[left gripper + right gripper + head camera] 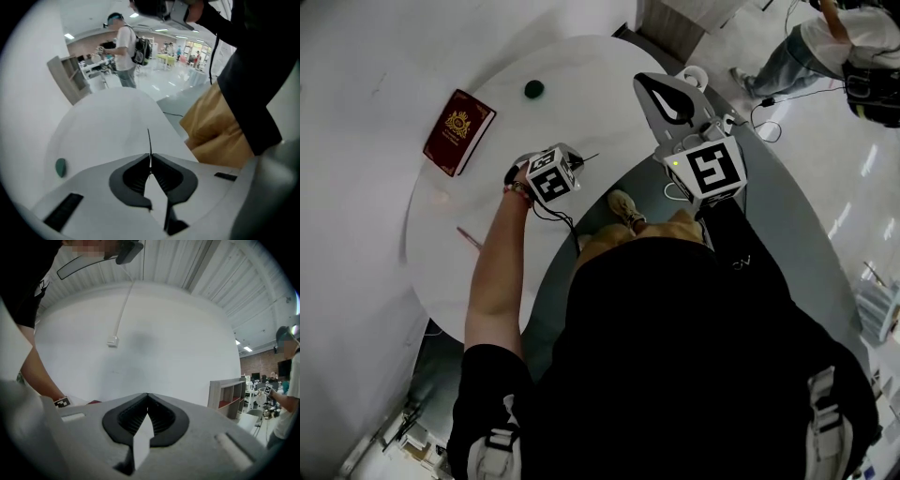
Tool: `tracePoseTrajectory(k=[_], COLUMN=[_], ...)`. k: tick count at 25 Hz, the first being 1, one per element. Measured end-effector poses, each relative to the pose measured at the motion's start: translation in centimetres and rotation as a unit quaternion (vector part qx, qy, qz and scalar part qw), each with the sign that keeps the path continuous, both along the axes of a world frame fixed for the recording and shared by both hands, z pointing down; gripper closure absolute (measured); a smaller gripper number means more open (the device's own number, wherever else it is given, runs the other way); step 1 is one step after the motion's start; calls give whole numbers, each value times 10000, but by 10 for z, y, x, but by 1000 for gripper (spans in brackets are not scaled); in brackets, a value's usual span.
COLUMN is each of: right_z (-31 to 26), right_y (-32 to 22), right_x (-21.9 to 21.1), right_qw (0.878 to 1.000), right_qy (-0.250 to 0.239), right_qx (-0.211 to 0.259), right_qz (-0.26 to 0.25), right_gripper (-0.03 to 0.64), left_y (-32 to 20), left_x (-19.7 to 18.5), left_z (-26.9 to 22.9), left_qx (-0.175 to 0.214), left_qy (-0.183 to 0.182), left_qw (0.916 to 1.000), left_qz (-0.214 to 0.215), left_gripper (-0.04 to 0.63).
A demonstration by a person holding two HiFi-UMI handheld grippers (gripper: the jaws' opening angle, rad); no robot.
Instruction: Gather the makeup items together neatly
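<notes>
The tabletop (581, 84) is smooth and white with a soft sheen; the maroon booklet (458, 131) has a matt, leather-like cover stamped with a gilt crest; the thin black stick (149, 140) looks smooth and dull; the left tool (150, 158) and right tool (147, 397) wear matt grey plastic shells with black, ribbed, rubbery pads; the grey floor (806, 234) is glossy, streaked with reflected lights.

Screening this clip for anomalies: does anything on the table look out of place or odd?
One thing: a dark red booklet with a gold crest lies on the white table, looking like a passport rather than makeup. The small green disc and thin pink stick lie far apart, not yet gathered. Nothing looks spilled or damaged.
</notes>
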State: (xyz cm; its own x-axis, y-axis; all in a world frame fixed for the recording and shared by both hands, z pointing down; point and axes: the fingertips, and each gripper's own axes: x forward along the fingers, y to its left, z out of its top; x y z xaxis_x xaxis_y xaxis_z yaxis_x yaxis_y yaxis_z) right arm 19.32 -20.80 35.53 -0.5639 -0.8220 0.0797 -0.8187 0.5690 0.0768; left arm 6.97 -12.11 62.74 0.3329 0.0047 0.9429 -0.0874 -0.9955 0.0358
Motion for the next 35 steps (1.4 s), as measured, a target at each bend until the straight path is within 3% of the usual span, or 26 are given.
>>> tracePoseTrajectory(k=[3,5,7,9,12,14,16,18,21,25,28,35], right_z=[-2,-8,-13,-17,-21,-23,-25,-28,-33,-40,-40,-40], right_y=[0,0,0,-3,-6,-5,-3,-1,2,8,15,45], right_x=[-14,-25,-34,-43,-55,-58,-59,-61,-68,-86,-106,-180], right_qw=[9997,9993,9988,9985,9980,9978,9974,9971,9962,9940,9908,9707], right_qy=[-129,-198,-234,-254,-312,-324,-320,-311,-305,-334,-339,-514], right_qx=[19,85,152,182,197,262,333,366,385,363,373,306], right_qz=[-198,-317,-405,-457,-507,-522,-549,-597,-718,-975,-1260,-2329], right_gripper=[612,612,612,612,612,612,612,612,612,612,612,612], left_y=[-21,-30,-39,-49,-62,-62,-59,-56,-55,-49,-37,8], left_x=[0,1,4,6,3,0,-6,-13,-28,-60,-85,-149], left_z=[-32,-60,-90,-122,-175,-212,-241,-257,-266,-281,-284,-286], left_qx=[681,1033,1335,1605,1996,2380,2876,3246,3466,3739,3900,4246], left_qy=[304,634,1063,1558,2386,2954,3299,3392,3337,3345,3173,2749], left_qw=[9945,9852,9709,9507,9053,8616,8168,7874,7658,7255,7045,6451], left_qz=[-730,-1214,-1682,-2146,-2891,-3372,-3760,-3995,-4267,-4711,-5009,-5728], left_gripper=[572,572,572,572,572,571,571,571,571,571,571,571])
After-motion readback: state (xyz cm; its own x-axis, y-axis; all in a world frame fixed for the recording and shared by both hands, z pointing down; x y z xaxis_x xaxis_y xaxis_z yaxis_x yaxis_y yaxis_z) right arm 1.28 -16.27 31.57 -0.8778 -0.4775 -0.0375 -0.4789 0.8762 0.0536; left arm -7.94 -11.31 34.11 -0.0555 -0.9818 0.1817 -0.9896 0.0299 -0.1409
